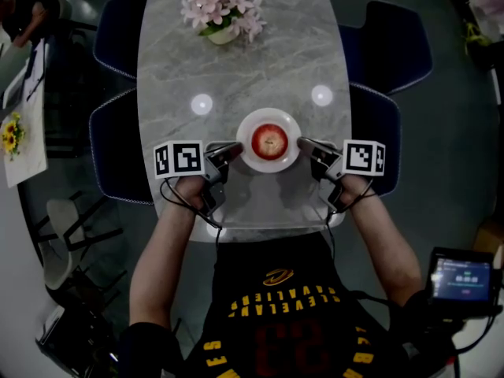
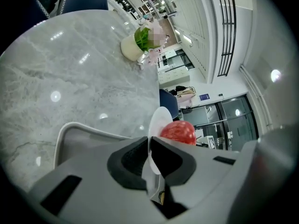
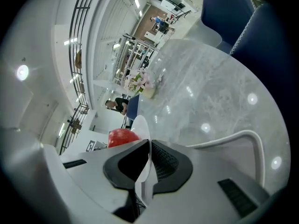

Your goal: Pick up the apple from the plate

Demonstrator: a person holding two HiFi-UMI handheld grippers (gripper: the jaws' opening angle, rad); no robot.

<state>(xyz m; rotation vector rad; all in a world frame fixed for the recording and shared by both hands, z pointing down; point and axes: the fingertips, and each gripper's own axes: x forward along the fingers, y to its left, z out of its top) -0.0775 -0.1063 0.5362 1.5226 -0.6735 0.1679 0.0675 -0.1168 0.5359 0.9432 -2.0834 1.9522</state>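
Sitting on the plate (image 1: 246, 159) near the table's (image 1: 260, 61) front edge, the apple (image 1: 269, 140) lies right between both grippers. The left gripper (image 1: 234, 152) and right gripper (image 1: 305, 146) each pinch the plate's rim (neither holds the apple), equally near.

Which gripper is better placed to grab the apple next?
Neither clearly. The left gripper and right gripper both clamp the plate rim, on opposite sides of the apple, about equally near it.
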